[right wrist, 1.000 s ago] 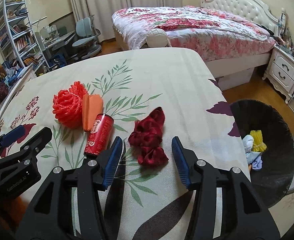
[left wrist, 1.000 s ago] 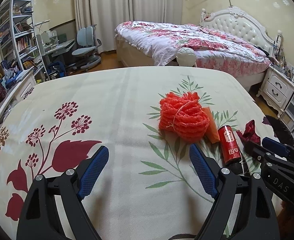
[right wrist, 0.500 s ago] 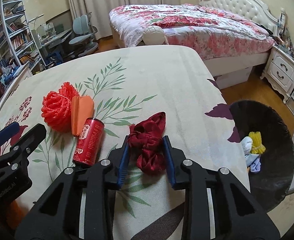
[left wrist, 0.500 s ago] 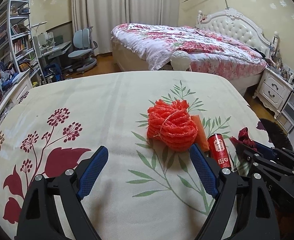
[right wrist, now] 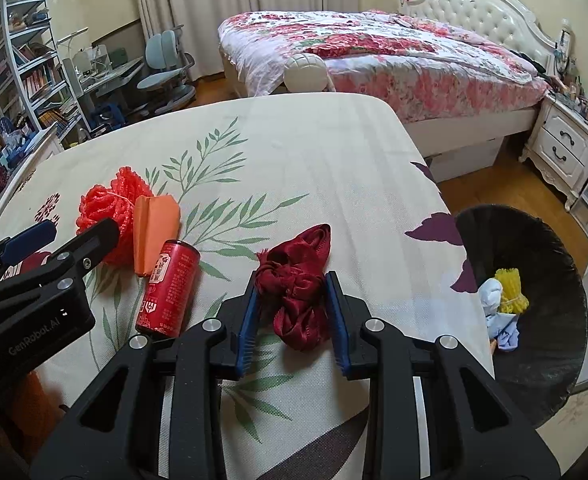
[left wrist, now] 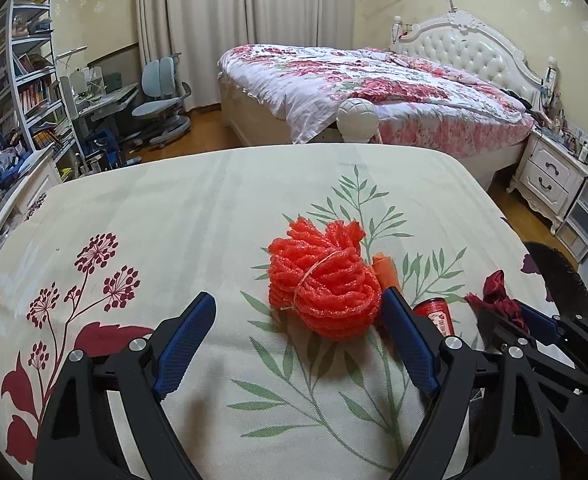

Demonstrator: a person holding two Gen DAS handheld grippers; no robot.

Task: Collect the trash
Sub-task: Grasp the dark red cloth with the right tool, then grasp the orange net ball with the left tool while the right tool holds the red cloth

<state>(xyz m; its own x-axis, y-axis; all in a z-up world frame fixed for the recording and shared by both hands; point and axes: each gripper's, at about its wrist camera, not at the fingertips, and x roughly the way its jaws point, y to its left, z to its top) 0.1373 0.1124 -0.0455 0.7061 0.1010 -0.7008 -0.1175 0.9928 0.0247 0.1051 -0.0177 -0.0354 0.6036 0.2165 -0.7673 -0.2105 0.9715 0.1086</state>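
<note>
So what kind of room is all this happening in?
A bedroom, most likely in a home: there's a bed with a floral quilt, a nightstand beside it, and a bookshelf by a desk chair.

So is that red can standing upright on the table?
No, the red can lies on its side on the table, beside the orange paper.

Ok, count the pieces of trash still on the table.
4: the orange net bundle far left, orange paper beside it, red can lying nearer, and dark red ribbon between the right gripper fingers.
</note>
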